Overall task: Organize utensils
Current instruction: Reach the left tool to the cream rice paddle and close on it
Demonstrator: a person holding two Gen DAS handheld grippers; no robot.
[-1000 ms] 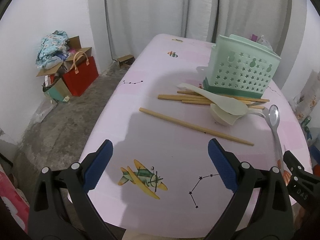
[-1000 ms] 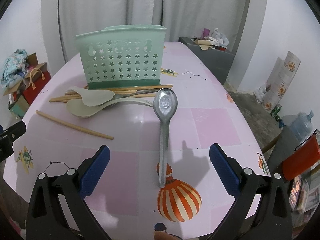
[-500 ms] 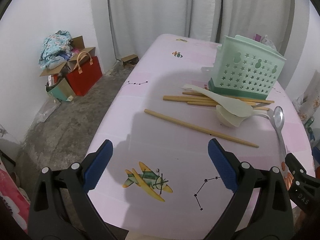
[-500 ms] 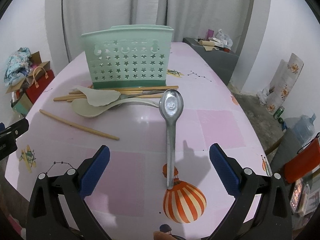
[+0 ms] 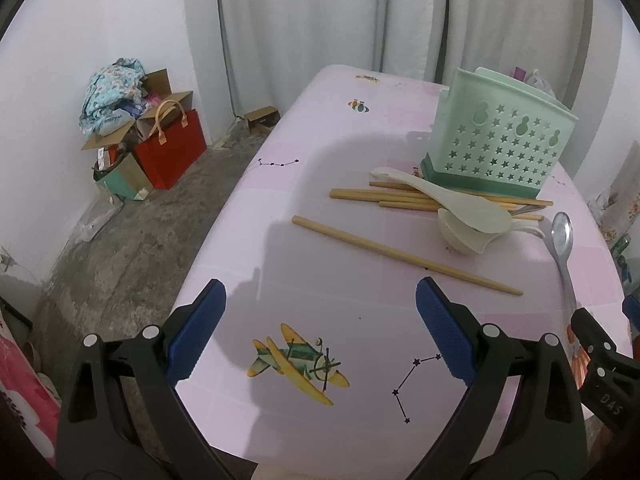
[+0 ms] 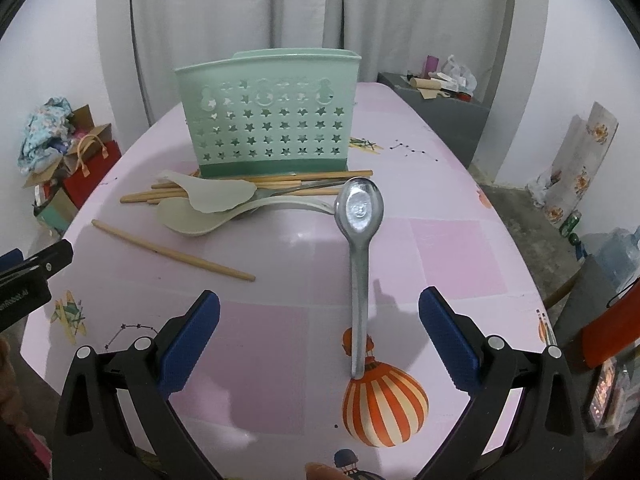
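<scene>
Utensils lie loose on the pink table (image 6: 460, 248). We hold the left gripper (image 5: 320, 328) and the right gripper (image 6: 320, 332) above its near edge, each with jaws spread wide and empty. The metal spoon (image 6: 360, 240) lies between the right gripper's fingers, bowl toward the green caddy (image 6: 268, 116). 2 plastic spoons (image 6: 208, 204) rest on a chopstick bundle (image 5: 384, 196) at the caddy's base. 1 chopstick (image 5: 404, 256) lies apart, nearer us.

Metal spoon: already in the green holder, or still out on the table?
Out. The spoon lies flat on the table, bowl end toward the holder, in front of the open right gripper, untouched.
</scene>
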